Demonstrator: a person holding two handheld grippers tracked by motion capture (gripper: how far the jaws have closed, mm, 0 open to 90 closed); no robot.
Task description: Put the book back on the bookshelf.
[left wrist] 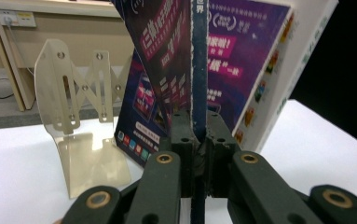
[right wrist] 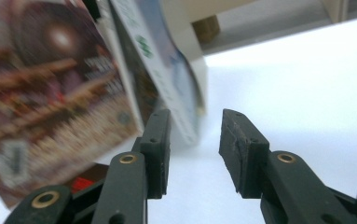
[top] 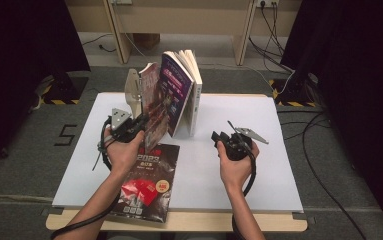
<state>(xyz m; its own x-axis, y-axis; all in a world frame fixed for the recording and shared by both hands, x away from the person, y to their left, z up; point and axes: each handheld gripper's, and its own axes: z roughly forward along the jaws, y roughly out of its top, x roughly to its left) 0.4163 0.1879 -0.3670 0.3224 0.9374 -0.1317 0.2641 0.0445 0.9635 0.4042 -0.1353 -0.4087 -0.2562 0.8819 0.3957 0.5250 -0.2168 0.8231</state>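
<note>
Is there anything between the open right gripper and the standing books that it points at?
Nothing visible stands in the way. The right gripper is open with nothing between its jaws, and only bare white table lies between it and the standing books. The left gripper is shut on the purple book.

Left gripper (top: 140, 121) and right gripper (top: 218, 136): matte black bodies, each topped by a grey three-cornered plate and trailing a black cable. Jaw linkages are flat black bars joined by brass-ringed pivots, with small screws in the pads. Forearms bare, unsleeved.
</note>
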